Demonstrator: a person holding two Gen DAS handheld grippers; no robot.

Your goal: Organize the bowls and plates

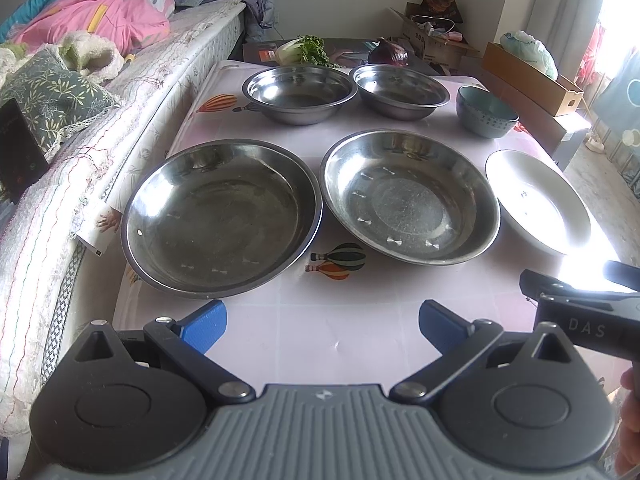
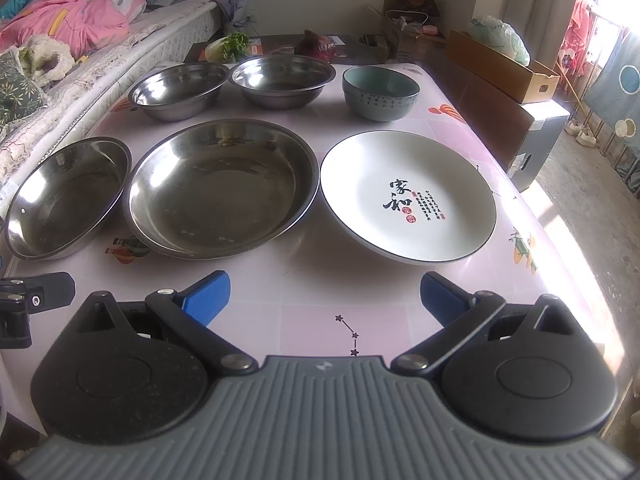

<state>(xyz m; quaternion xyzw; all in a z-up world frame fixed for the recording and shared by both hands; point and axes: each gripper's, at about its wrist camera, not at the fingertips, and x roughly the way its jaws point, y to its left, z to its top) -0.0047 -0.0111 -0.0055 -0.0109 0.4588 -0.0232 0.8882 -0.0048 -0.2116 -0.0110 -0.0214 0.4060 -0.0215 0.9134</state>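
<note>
Two wide steel plates lie side by side on the table: the left one (image 1: 220, 216) (image 2: 64, 200) and the middle one (image 1: 408, 196) (image 2: 222, 188). A white ceramic plate (image 2: 408, 196) (image 1: 536, 200) with black calligraphy lies to their right. Behind stand two steel bowls (image 1: 300, 92) (image 1: 400, 90) and a teal ceramic bowl (image 1: 486, 110) (image 2: 380, 94). My left gripper (image 1: 322, 326) is open and empty over the table's front edge. My right gripper (image 2: 324, 300) is open and empty, in front of the white plate.
The table (image 2: 312, 320) has a pink patterned cover. A bed with bedding (image 1: 80, 120) runs along the left side. Greens (image 1: 304, 50) and a purple cabbage (image 1: 388, 54) lie behind the bowls. Cardboard boxes (image 2: 500, 64) stand at the right. The table's right edge drops to the floor (image 2: 592, 208).
</note>
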